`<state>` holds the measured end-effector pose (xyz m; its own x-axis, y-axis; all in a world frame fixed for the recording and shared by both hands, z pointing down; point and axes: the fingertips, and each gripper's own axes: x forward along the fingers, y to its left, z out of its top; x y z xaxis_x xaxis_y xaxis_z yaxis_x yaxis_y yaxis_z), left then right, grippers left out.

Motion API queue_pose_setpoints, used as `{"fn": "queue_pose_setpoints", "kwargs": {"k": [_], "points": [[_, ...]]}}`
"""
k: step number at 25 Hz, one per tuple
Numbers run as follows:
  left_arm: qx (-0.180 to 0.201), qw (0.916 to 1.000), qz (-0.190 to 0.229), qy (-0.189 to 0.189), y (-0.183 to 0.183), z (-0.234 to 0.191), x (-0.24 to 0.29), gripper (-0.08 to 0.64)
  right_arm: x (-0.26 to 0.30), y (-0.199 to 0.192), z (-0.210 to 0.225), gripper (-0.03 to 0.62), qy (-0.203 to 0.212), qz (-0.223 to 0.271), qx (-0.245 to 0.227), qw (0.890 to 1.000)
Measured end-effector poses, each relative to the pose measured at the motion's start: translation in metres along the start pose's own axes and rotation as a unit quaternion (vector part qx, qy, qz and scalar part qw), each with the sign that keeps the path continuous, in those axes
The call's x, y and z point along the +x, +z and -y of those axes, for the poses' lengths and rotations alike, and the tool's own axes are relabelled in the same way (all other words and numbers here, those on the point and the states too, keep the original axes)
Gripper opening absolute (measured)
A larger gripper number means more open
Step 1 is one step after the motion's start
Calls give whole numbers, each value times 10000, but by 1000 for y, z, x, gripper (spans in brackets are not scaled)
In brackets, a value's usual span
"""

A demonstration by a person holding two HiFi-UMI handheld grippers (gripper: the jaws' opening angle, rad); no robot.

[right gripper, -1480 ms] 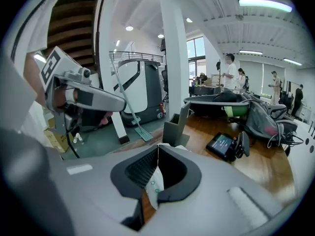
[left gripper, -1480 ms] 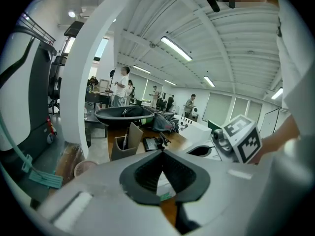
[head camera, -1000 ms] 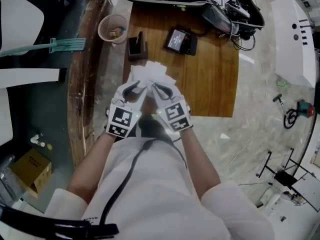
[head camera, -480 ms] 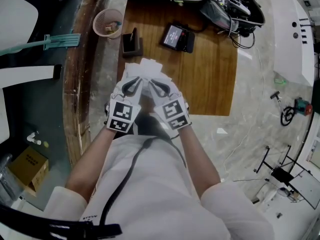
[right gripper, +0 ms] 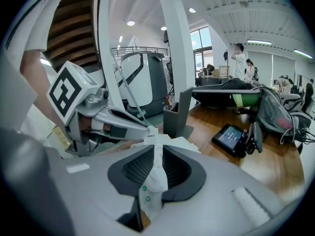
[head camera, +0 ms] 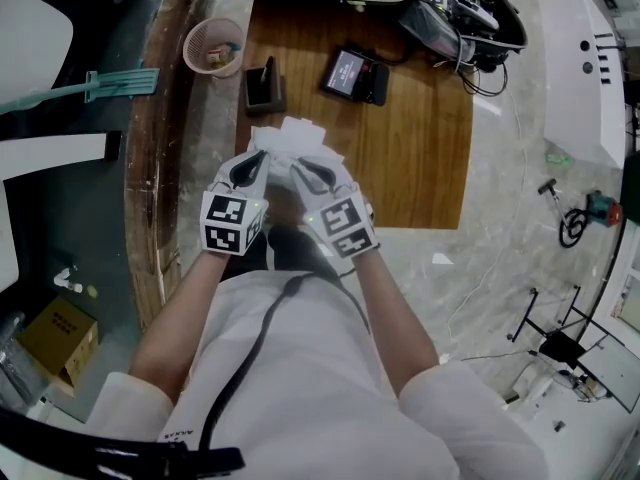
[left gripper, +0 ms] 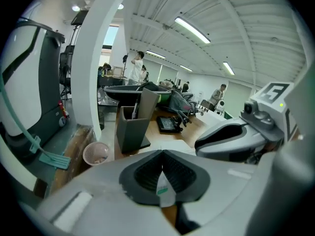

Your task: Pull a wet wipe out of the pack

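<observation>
**Head view.** The left gripper point(head camera: 255, 163) and the right gripper point(head camera: 305, 173) are held side by side, tips almost touching, above the near edge of a wooden bench point(head camera: 420, 148). Both tips meet at the wet wipe pack point(head camera: 290, 140), a crumpled white bundle raised off the bench between them. On the bench beyond the pack stand a dark pen holder point(head camera: 263, 88) and a black device with a lit screen point(head camera: 350, 73). A black bag with cables point(head camera: 455, 13) lies at the far edge. A pink mesh basket point(head camera: 212, 48) sits left of the bench.

**Left gripper view.** The jaws of the left gripper point(left gripper: 161, 168) have just been closing and now stand together. They pinch a thin white flap point(left gripper: 165, 191) with a green mark. Whether this is pack film or a wipe cannot be told. The right gripper point(left gripper: 231, 139) lies just beside it.

**Right gripper view.** The jaws of the right gripper point(right gripper: 157, 166) are clamped on the wet wipe pack point(right gripper: 150, 191), which is white with green dots. The pack's upper edge rises between the pads. The tip of the left gripper point(right gripper: 140, 128) reaches that same edge.
</observation>
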<state>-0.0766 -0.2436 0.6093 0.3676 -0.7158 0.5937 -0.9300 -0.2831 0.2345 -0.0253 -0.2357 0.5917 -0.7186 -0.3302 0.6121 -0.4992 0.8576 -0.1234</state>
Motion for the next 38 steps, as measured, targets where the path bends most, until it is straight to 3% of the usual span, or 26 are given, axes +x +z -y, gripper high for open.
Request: {"fn": "queue_pose_setpoints", "kwargs": {"k": [5, 21, 38], "points": [[-170, 9998, -38, -67, -5, -3, 1, 5, 7, -6, -4, 94, 12, -146, 57, 9999], [-19, 9998, -51, -191, -6, -6, 2, 5, 32, -14, -3, 97, -152, -566, 333, 9977], [211, 9993, -9, -296, -2, 2, -3, 5, 27, -13, -4, 12, -344, -611, 365, 9969]]}}
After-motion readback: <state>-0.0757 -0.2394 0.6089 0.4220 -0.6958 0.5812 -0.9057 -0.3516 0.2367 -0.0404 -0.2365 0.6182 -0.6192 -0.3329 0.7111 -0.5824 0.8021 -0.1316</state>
